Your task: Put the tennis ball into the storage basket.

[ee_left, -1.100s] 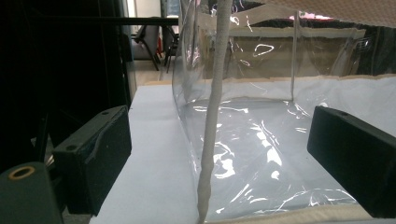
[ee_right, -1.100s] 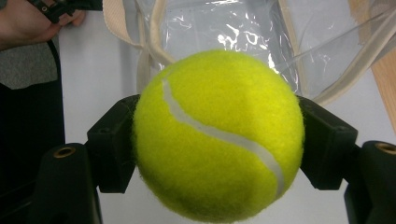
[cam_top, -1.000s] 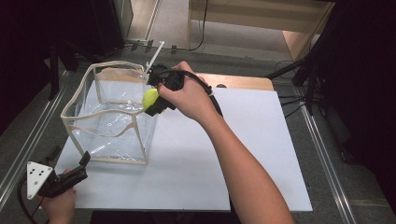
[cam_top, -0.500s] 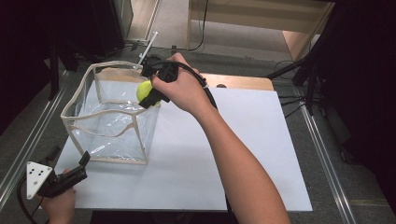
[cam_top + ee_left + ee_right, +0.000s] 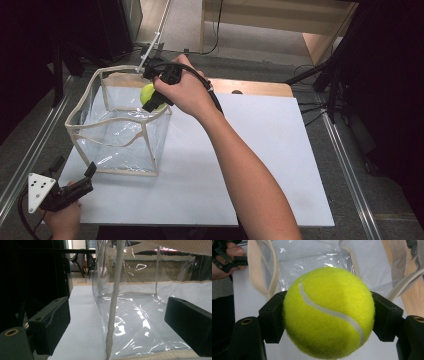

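Note:
A yellow-green tennis ball [image 5: 148, 95] [image 5: 328, 312] is clamped in my right gripper [image 5: 155, 97] [image 5: 328, 315], held just above the right rim of a clear plastic bag [image 5: 120, 125] with beige trim. The bag stands open on the white table [image 5: 260, 150]. My left gripper [image 5: 75, 180] [image 5: 117, 325] is open near the table's front left corner, jaws on either side of the bag's near corner seam [image 5: 113, 310] without closing on it. The clear bag [image 5: 307, 257] lies below the ball, and the left hand with its gripper [image 5: 227, 257] appears at the top left.
A wooden strip [image 5: 250, 87] borders the table's far edge. Metal rails [image 5: 345, 155] run along both sides. A white rod [image 5: 150, 47] and cables lie behind the bag. The right half of the white table is bare.
My right gripper has carried the ball up and left, from the bag's right side to above its rim. The left gripper has stayed put.

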The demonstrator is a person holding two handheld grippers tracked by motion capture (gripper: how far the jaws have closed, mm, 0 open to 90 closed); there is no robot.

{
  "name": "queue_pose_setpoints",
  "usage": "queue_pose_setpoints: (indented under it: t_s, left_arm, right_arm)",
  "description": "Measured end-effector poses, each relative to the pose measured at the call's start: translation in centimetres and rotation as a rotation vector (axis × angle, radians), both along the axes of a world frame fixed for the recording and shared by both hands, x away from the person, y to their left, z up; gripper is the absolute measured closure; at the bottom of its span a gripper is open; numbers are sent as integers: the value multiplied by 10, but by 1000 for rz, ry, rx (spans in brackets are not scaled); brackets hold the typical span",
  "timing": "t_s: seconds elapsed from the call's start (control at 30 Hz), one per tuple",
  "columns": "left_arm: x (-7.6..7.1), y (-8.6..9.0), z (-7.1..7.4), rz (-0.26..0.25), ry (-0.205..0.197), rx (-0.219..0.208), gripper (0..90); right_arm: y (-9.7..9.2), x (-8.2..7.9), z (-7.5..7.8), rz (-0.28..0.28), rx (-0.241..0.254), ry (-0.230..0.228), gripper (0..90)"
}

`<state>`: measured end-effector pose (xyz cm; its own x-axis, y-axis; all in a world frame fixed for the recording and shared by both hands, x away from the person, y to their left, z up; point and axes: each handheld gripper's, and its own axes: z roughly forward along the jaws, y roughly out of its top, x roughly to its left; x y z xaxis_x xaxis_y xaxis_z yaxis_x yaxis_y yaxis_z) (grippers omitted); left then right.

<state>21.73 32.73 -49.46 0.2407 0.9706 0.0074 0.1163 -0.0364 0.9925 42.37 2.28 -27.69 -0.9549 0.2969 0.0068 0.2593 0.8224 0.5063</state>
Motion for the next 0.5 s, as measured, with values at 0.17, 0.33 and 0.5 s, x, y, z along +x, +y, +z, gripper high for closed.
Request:
queue_pose_setpoints:
  t_s: [0.17,0.33,0.5]
  left_arm:
    - [0,0,0,-1,-2,-8,68]
    - [0,0,0,1,0,-9,68]
    - [0,0,0,0,0,-9,68]
  right_arm:
    - [7,6,-5,-6,-4,7,240]
    - [13,12,-13,-5,-19,16,240]
    - [16,18,-22,-9,-32,18,240]
